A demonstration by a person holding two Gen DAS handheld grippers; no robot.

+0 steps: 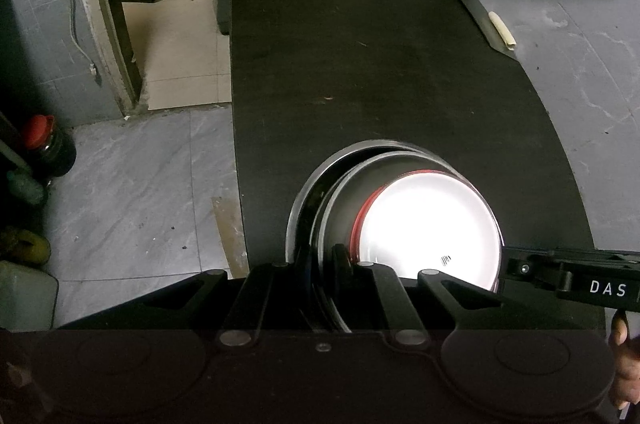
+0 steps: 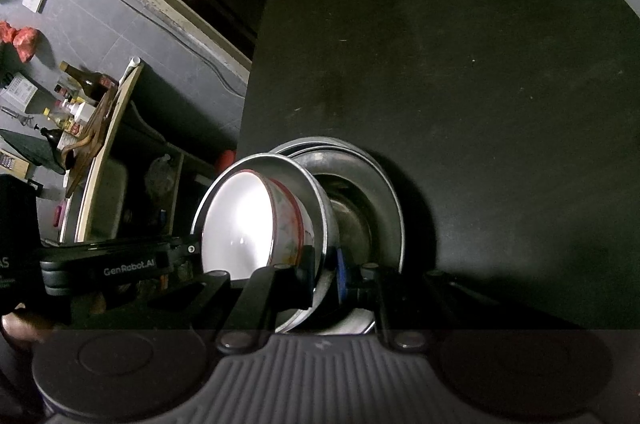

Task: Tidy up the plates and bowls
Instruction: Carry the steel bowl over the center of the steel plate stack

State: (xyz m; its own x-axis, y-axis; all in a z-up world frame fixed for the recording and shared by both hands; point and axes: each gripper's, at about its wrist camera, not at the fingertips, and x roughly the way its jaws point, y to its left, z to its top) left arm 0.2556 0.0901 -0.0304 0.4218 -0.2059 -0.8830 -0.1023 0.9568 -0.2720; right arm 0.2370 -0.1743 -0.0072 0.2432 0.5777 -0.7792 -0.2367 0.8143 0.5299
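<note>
A steel bowl point(image 1: 344, 192) holds a white bowl with a red rim point(image 1: 432, 224) inside it. Both hang tilted over a larger steel plate point(image 1: 304, 192) on the black table point(image 1: 380, 64). My left gripper point(image 1: 322, 264) is shut on the steel bowl's near rim. In the right wrist view my right gripper point(image 2: 326, 264) is shut on the opposite rim of the steel bowl point(image 2: 316, 200), with the white bowl point(image 2: 240, 220) inside and the steel plate point(image 2: 380, 192) below. The other gripper's body shows at each view's edge.
A cleaver with a pale handle point(image 1: 486, 20) lies at the table's far right edge. Grey tiled floor surrounds the table. A red-lidded jar point(image 1: 48, 144) and containers stand at the left. A shelf with bottles point(image 2: 80, 104) is to the left in the right wrist view.
</note>
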